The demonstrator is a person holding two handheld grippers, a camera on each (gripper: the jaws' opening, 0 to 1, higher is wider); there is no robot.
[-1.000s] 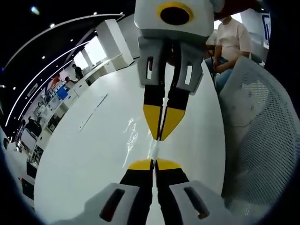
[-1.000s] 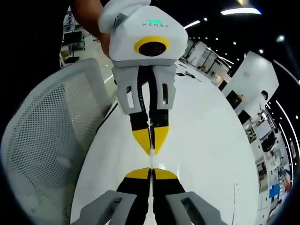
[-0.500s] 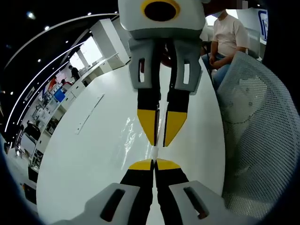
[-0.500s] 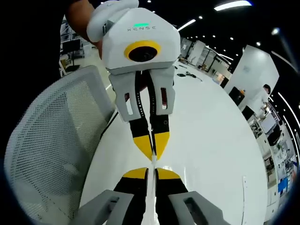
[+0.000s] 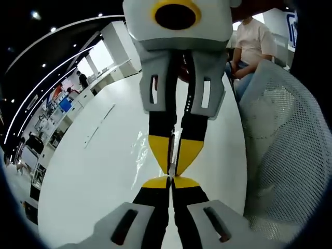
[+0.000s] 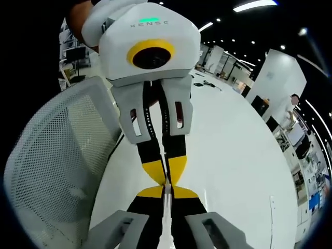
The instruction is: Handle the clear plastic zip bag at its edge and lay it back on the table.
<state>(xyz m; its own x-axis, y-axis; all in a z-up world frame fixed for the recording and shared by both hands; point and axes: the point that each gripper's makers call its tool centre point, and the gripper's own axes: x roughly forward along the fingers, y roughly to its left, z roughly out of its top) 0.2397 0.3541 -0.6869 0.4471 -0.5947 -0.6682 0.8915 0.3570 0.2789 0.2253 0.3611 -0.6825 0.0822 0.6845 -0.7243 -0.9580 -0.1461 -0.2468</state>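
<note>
The clear plastic zip bag (image 5: 141, 149) shows as a glossy, crinkled sheet hanging over the white table (image 5: 88, 176). My left gripper (image 5: 171, 182) is shut on the bag's thin edge at the bottom of the left gripper view. My right gripper (image 5: 174, 169) comes down from above, tip to tip with it, shut on the same edge. In the right gripper view my right gripper (image 6: 165, 193) pinches a thin pale strip of the bag (image 6: 165, 220), and my left gripper (image 6: 166, 179) faces it, almost touching.
A white mesh chair (image 5: 282, 140) stands close beside the table's edge and appears again as a mesh chair (image 6: 57, 155). A person (image 5: 253, 41) sits behind it. Small items (image 6: 203, 82) lie far down the long table (image 6: 238, 155).
The two grippers have come closer together; their yellow tips now nearly touch. The right gripper's tips, slightly apart half a second ago, have come together.
</note>
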